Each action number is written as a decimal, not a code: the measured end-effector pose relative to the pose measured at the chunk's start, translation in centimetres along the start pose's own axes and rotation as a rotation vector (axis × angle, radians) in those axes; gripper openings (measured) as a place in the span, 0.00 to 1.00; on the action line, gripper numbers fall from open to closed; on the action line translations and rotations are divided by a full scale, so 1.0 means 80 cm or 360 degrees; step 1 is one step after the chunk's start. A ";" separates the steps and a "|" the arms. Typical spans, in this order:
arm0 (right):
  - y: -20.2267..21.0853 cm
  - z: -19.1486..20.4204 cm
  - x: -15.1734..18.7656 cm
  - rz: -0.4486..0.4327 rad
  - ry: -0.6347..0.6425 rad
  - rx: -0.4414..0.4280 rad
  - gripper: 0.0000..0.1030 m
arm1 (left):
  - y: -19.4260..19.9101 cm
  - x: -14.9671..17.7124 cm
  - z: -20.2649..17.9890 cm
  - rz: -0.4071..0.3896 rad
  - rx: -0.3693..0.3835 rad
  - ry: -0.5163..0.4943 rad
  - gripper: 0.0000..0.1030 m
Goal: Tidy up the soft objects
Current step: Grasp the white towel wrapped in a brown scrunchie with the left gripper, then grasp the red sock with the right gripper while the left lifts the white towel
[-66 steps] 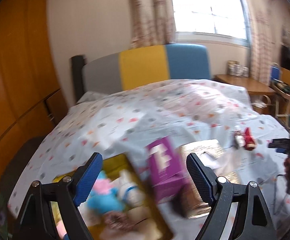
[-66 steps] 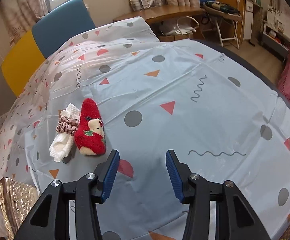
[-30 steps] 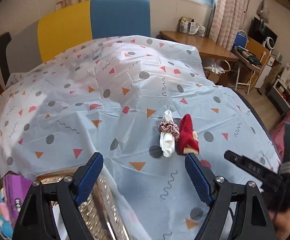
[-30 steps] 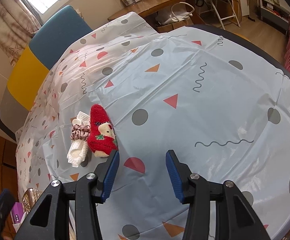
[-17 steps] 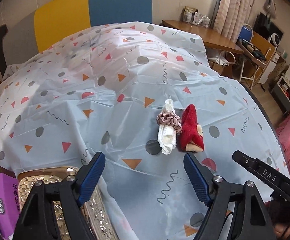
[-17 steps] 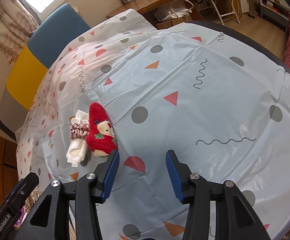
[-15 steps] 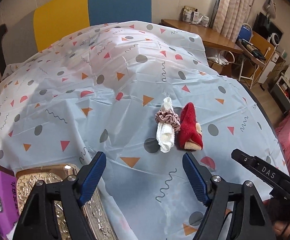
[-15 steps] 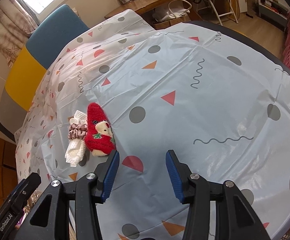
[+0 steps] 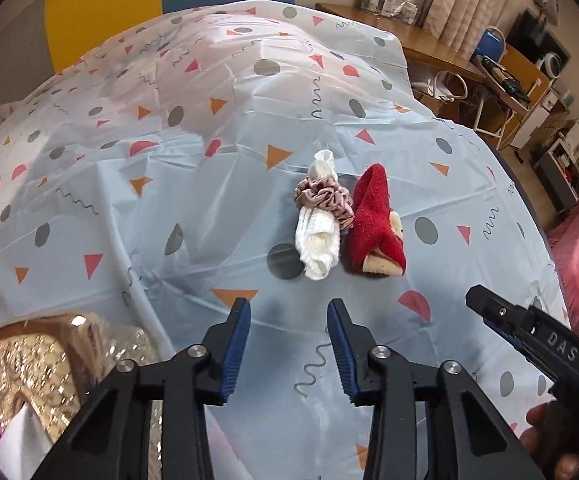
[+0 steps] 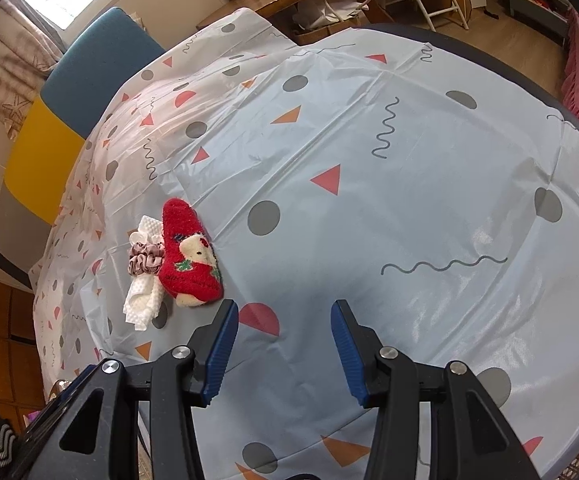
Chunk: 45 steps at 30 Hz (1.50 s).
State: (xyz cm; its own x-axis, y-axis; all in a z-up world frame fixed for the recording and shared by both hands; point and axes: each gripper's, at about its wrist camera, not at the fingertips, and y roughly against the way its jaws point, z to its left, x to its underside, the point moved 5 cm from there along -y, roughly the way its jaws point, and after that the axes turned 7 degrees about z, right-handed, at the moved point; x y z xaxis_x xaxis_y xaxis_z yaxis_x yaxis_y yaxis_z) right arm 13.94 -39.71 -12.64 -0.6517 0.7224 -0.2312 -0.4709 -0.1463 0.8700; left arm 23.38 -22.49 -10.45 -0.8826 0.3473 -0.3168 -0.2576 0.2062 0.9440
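I am holding the left gripper (image 9: 288,338) part open and empty, pointing at the white cloth (image 9: 318,236) lying just beyond it, long axis running near to far. The right gripper (image 10: 280,340), likewise spread and empty, is sitting right of the red sock (image 10: 187,258).

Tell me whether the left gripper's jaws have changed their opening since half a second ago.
Yes. The left gripper has narrowed: its blue fingers sit closer together against the sheet's pattern, though still open and empty.
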 end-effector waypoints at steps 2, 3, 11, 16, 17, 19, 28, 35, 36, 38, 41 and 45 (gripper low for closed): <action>0.000 0.003 0.001 0.0001 0.0011 -0.0010 0.47 | -0.006 -0.011 -0.002 -0.0008 0.0012 0.0013 0.33; 0.000 0.003 0.001 0.0002 0.0012 -0.0015 0.47 | -0.007 -0.019 -0.004 -0.0032 0.0005 0.0013 0.33; 0.000 0.006 0.002 0.0021 0.0007 -0.0052 0.47 | -0.047 -0.067 -0.020 -0.0038 -0.0082 -0.0077 0.37; -0.001 0.010 0.002 0.0006 0.0042 -0.0043 0.47 | -0.073 -0.066 -0.021 0.0033 -0.0038 -0.0068 0.11; -0.001 0.011 0.002 0.0004 0.0051 -0.0045 0.47 | -0.071 -0.061 -0.022 0.0030 -0.0021 -0.0064 0.10; 0.000 0.012 0.001 -0.0006 0.0054 -0.0054 0.47 | -0.064 -0.050 -0.021 0.0036 -0.0023 -0.0032 0.10; 0.010 0.004 -0.003 -0.0051 0.0023 -0.0065 0.47 | -0.010 0.064 -0.043 0.0032 0.0037 -0.0055 0.10; 0.020 -0.007 -0.005 -0.0066 -0.0023 -0.0098 0.47 | -0.028 0.146 -0.057 0.0003 -0.0011 -0.0163 0.13; 0.019 -0.008 -0.005 -0.0059 -0.0028 -0.0094 0.47 | -0.029 0.147 -0.058 -0.0059 -0.0002 -0.0179 0.14; 0.016 -0.008 -0.004 -0.0041 -0.0024 -0.0096 0.47 | -0.030 0.147 -0.060 -0.0084 0.0005 -0.0211 0.14; 0.009 -0.002 -0.001 0.0002 0.0017 -0.0116 0.47 | -0.033 0.146 -0.059 -0.0086 0.0037 -0.0225 0.15; 0.004 0.020 0.007 0.0053 0.0161 -0.0164 0.47 | -0.033 0.145 -0.054 -0.0102 0.0069 -0.0233 0.16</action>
State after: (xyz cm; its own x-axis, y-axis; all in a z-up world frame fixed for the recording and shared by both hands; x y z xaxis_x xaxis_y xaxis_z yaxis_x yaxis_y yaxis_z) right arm 14.38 -38.31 -11.82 -0.7221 0.6450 -0.2501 -0.5032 -0.2417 0.8297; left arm 12.15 -22.95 -16.23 -0.7973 0.4614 -0.3893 -0.2915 0.2705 0.9175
